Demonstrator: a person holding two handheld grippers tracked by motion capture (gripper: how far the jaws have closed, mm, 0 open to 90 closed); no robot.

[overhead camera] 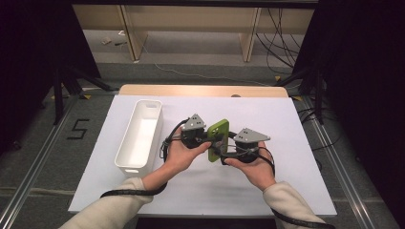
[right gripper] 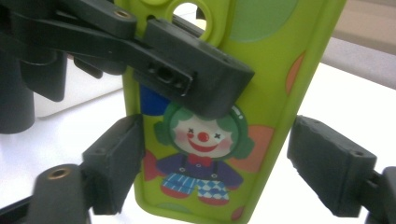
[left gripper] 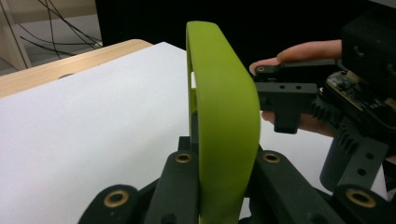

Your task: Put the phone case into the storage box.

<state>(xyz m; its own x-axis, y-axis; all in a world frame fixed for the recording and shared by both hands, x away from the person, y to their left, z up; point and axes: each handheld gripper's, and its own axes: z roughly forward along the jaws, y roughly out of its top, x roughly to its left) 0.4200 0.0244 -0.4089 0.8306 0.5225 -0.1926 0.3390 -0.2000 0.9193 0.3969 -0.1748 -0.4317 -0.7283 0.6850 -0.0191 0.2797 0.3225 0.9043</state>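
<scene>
The left gripper (overhead camera: 208, 138) is clamping the lime-green soft phone case with a clown print (overhead camera: 218, 140), held upright above the white surface (overhead camera: 286, 181) near its middle. The right gripper (overhead camera: 223, 147) is straddling it with jaws apart — better centre before squeezing, since the case looks bendy. Farther left, the long white plastic bin (overhead camera: 139, 136) is standing clear — nothing blocking.
</scene>
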